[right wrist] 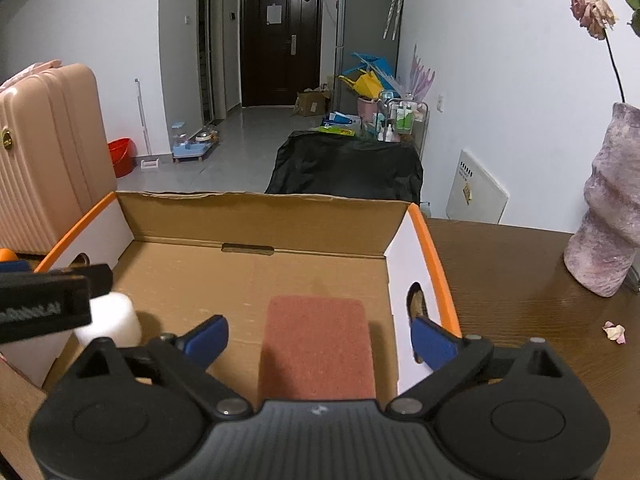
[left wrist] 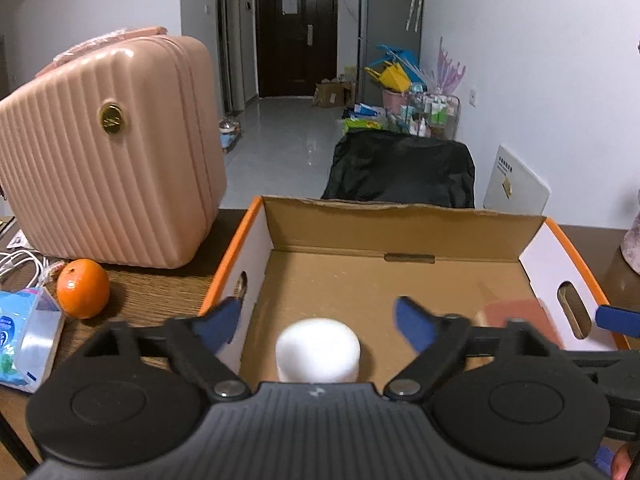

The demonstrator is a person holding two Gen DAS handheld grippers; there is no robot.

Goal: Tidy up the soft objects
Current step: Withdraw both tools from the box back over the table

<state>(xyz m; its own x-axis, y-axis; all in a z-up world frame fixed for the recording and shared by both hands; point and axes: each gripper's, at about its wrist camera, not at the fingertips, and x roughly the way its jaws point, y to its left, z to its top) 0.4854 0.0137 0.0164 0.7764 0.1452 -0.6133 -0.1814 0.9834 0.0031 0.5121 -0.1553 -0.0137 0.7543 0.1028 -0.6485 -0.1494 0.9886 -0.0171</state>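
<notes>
Suitcase [left wrist: 108, 156], orange [left wrist: 83, 289] beside box [left wrist: 256, 240]

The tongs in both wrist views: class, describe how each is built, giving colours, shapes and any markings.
The left tongs and right tongs look alike: a dark grey ribbed body with a small pale logo, two round black discs at the sides, black angled link arms on silver pivot bolts, and blue fingertips. In the right wrist view, the left tongs' black side bar carries blurred white lettering.
</notes>
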